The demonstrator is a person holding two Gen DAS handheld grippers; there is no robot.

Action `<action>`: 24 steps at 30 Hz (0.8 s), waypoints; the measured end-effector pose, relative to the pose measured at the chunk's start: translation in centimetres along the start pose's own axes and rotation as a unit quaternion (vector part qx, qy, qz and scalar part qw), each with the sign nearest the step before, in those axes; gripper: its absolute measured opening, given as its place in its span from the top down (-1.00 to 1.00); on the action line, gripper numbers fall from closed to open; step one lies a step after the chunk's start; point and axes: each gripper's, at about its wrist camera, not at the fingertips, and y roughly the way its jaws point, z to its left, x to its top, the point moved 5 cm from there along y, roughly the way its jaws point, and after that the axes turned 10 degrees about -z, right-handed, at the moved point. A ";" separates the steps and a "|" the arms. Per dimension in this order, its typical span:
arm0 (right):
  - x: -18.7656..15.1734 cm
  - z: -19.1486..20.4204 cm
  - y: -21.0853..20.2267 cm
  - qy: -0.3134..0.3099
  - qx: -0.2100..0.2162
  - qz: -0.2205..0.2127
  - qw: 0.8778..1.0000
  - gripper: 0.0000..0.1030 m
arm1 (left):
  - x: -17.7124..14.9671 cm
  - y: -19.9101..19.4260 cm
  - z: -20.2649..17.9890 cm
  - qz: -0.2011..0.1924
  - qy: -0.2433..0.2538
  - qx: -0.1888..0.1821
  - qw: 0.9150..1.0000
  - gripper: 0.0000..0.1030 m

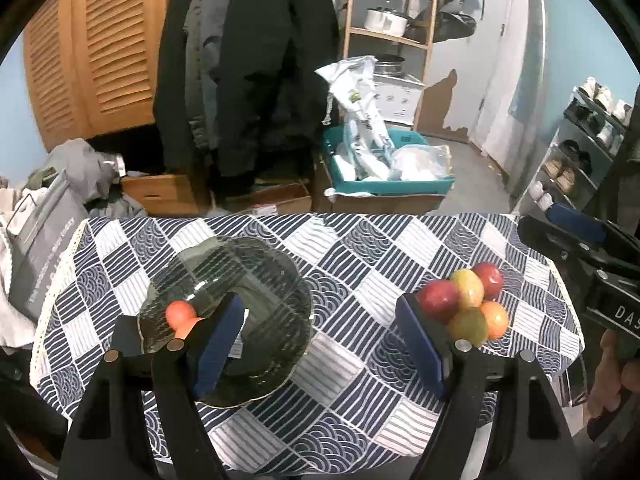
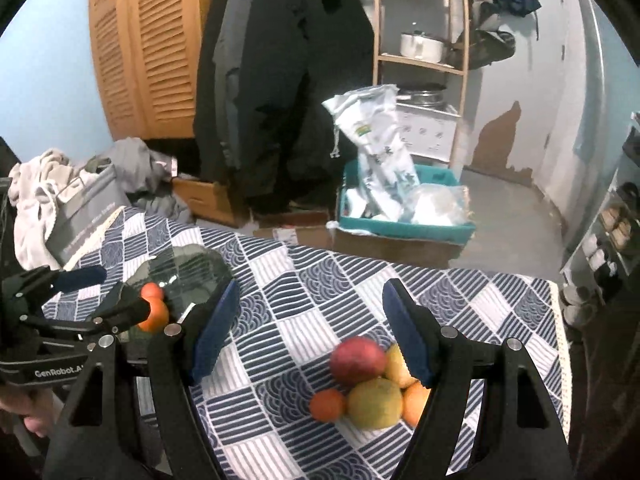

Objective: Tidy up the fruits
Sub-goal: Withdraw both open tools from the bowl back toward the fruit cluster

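Left wrist: ribbed glass plate [image 1: 256,280]; both tongs [image 1: 320,344] [image 2: 308,328] gape wide, empty.

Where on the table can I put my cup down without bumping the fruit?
The checked tablecloth is bare between the glass plate and the fruit pile, and along the far edge behind both. It is crowded at the pile and on the plate, where two orange fruits sit.

Plate [image 1: 256,280] on bench [image 1: 360,248] left, two fruits [image 1: 181,314] in it; fruit pile [image 1: 466,300] on bench right, well apart.
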 end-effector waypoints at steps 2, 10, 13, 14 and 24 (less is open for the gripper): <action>0.0 -0.6 -0.6 0.004 -0.001 -0.007 1.000 -0.46 | 0.2 -0.2 -0.6 -0.004 0.003 -0.003 1.000 -0.55; -0.3 -3.5 -2.8 0.006 -0.023 -0.022 0.999 -0.46 | 0.7 -0.5 -3.2 -0.019 0.016 -0.020 1.000 -0.66; -0.6 -4.8 -3.5 0.010 -0.034 -0.022 0.999 -0.46 | 0.6 -0.1 -4.3 -0.015 0.022 -0.026 0.999 -0.66; -0.7 -5.2 -3.6 0.010 -0.039 -0.022 0.999 -0.46 | 0.5 0.0 -4.6 -0.011 0.025 -0.027 0.999 -0.66; -2.9 -9.2 -4.1 0.035 -0.060 -0.005 0.998 -0.46 | -1.5 2.2 -8.0 0.010 0.058 -0.040 0.997 -0.66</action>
